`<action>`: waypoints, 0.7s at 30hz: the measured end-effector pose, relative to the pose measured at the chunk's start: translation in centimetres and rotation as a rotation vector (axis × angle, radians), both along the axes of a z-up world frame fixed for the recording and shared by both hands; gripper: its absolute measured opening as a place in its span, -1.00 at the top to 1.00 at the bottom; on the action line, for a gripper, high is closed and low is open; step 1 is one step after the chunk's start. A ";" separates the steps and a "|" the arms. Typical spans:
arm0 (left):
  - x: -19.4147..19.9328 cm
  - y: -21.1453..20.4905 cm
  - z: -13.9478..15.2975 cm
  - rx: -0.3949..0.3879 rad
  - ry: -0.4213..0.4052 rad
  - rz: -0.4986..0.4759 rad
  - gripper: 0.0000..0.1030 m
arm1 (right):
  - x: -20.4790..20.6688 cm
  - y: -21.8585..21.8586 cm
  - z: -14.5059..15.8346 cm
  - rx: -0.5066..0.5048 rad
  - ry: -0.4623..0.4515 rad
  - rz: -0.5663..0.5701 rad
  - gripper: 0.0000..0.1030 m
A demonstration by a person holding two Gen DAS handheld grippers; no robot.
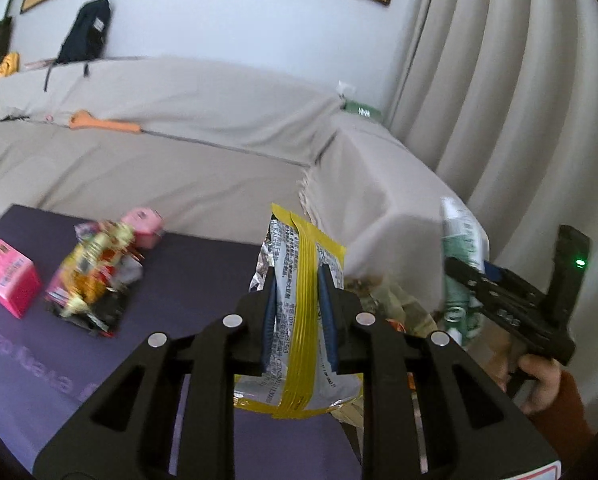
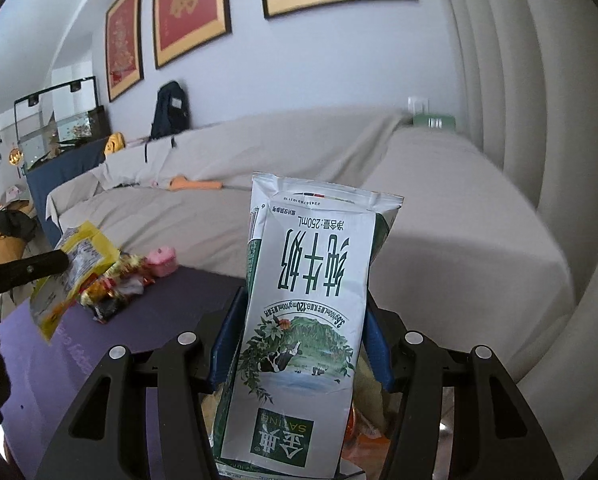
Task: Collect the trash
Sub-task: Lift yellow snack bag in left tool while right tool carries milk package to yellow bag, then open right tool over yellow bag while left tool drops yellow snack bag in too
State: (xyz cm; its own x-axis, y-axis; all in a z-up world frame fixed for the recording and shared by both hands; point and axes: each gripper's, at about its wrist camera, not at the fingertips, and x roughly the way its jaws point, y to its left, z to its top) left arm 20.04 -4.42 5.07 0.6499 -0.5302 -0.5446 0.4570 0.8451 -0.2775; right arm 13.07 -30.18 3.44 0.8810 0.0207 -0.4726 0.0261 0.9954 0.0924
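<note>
**Both grippers loaded: a wrapper in your left, a milk carton in your right**

Your left gripper (image 1: 298, 292) is pinching a yellow-and-silver snack wrapper (image 1: 299, 320). The blue pads press on it from both sides, and the wrapper stands up between the fingers with its yellow seam running down the middle. From the right wrist camera you can see the same wrapper (image 2: 75, 268) hanging off the black fingertip at the left edge, lifted clear above the purple mat (image 1: 187, 280).

Your right gripper (image 2: 299, 336) is clamped on a white-and-green milk carton (image 2: 303, 320). The carton is flattened and held upside down, its print inverted and its folded end pointing up. The blue pads touch its two long edges, so the jaws stand fairly wide around it. In the left wrist view the carton (image 1: 459, 248) shows at the right, past the mat's edge, with your hand (image 1: 539, 376) and a rust-coloured sleeve below the gripper body.

More trash lies on the mat: a crumpled heap of colourful wrappers (image 1: 95, 280) near the far left part, a pink box (image 1: 9, 276) just beside it on the left, and a small pink container (image 1: 145, 226) behind the heap near the mat's far edge.

Beyond the mat is a sofa under a beige cover (image 1: 179, 160), with an orange-handled tool (image 1: 103, 122) lying on it and a dark backpack (image 1: 85, 32) against the wall. Under both grippers, off the mat's right edge, there is some blurred clutter; you cannot tell what it is.
</note>
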 end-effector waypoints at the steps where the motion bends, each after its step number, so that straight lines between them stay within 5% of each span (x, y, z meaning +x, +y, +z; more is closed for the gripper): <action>1: 0.3 -0.4 -0.6 0.002 0.014 -0.009 0.64 | 0.9 -0.1 -1.1 0.004 0.023 0.003 -0.01; 12: 1.8 -0.2 -4.8 0.018 0.099 0.003 0.64 | 5.7 0.4 -14.0 -0.039 0.381 0.011 -0.01; 16: 2.0 -1.0 -5.7 0.015 0.123 -0.009 0.64 | 6.4 0.4 -14.8 -0.020 0.463 0.025 -0.02; 21: 1.4 -2.2 -5.8 0.022 0.115 -0.042 0.64 | 5.4 0.4 -14.2 0.011 0.425 0.038 -0.07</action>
